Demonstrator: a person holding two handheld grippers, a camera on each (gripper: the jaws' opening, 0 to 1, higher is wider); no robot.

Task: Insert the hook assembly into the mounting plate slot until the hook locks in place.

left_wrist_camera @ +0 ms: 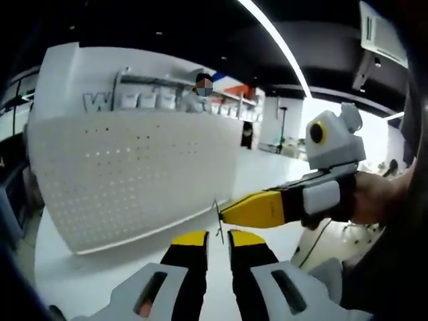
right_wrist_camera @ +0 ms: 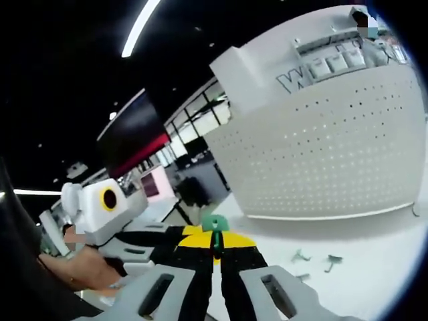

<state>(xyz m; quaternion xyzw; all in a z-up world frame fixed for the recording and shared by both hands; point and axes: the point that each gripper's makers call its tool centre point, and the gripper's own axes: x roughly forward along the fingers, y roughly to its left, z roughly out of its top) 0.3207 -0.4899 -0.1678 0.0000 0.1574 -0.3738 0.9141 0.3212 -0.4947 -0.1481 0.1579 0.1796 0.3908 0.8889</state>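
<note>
a: what does the left hand-held gripper [left_wrist_camera: 217, 242] hold?

b: its yellow-tipped jaws stand nearly closed on a thin dark wire hook [left_wrist_camera: 218, 221]. the right hand-held gripper [left_wrist_camera: 231, 214] reaches in from the right, tip touching that hook; in its own view its jaws pinch something small and green [right_wrist_camera: 215, 224].

a: and the plate?

b: the white perforated mounting plate [left_wrist_camera: 134, 177] stands upright on the white table [left_wrist_camera: 87, 281], well beyond the hook. a few loose small hooks [right_wrist_camera: 314, 259] lie on the table. insertion isn't begun, i judge.

White perforated mounting plate [left_wrist_camera: 134, 180] stood upright on the white surface [right_wrist_camera: 374, 261]; a thin wire hook [left_wrist_camera: 218, 217] was pinched between both grippers' fingers, spare hooks [right_wrist_camera: 314, 259] lay nearby.
</note>
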